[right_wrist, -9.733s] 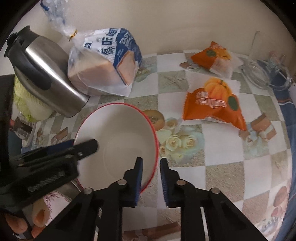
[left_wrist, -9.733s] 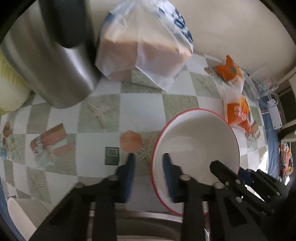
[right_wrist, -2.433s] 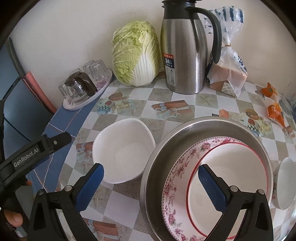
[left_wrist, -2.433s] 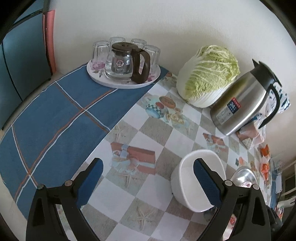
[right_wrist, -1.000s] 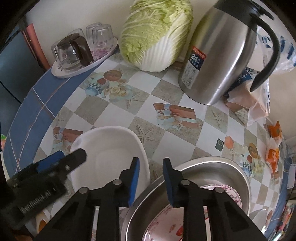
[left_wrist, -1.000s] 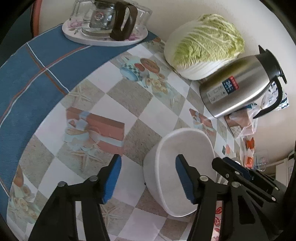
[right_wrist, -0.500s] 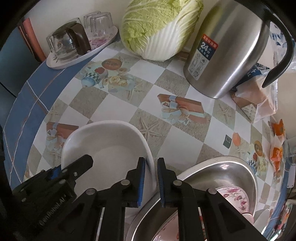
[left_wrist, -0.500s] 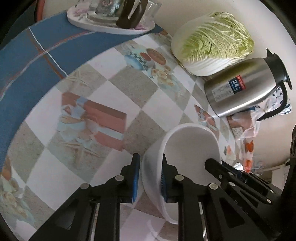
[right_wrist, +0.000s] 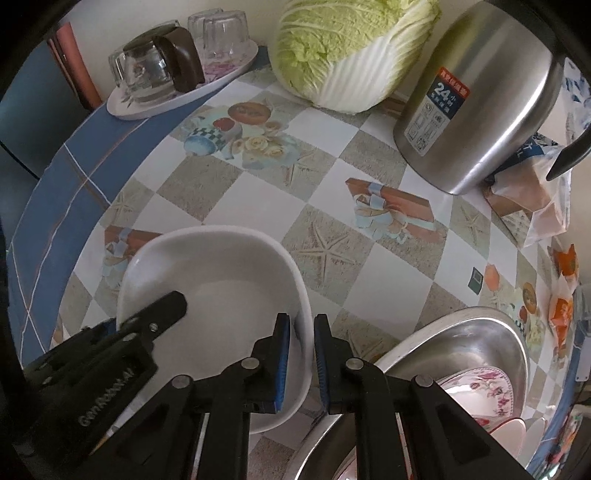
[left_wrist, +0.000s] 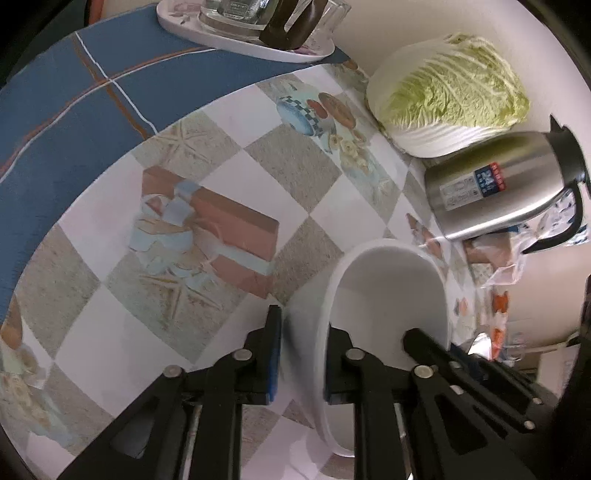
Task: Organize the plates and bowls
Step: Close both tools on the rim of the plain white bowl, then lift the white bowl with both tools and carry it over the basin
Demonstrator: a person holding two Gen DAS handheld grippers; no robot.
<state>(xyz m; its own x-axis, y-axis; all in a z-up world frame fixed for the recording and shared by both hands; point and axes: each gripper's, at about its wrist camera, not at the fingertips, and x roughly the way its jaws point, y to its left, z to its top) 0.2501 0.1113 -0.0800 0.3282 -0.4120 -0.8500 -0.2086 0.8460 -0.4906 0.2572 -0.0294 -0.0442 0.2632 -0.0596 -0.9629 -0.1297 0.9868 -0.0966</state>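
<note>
Two grippers clamp one white bowl (right_wrist: 221, 280) from opposite sides of its rim. On the right wrist view the right gripper (right_wrist: 299, 350) has its blue-padded jaws pressed on the bowl's right-hand wall, one pad inside and one outside, while the left gripper (right_wrist: 110, 354) reaches in over the near left rim. On the left wrist view the left gripper (left_wrist: 301, 354) likewise pinches the bowl's wall between its pads; its jaws have just been closing onto that wall. The bowl sits on the checked tablecloth (right_wrist: 332, 192), just beside a steel basin (right_wrist: 476, 343) that holds a flowered plate (right_wrist: 484, 387). Farther back stand a steel thermos jug (right_wrist: 480, 92) and a napa cabbage (right_wrist: 351, 48), and a tray (right_wrist: 147, 107) with a glass teapot (right_wrist: 155, 70) and upturned glasses (right_wrist: 218, 33) lies on the blue cloth.
</note>
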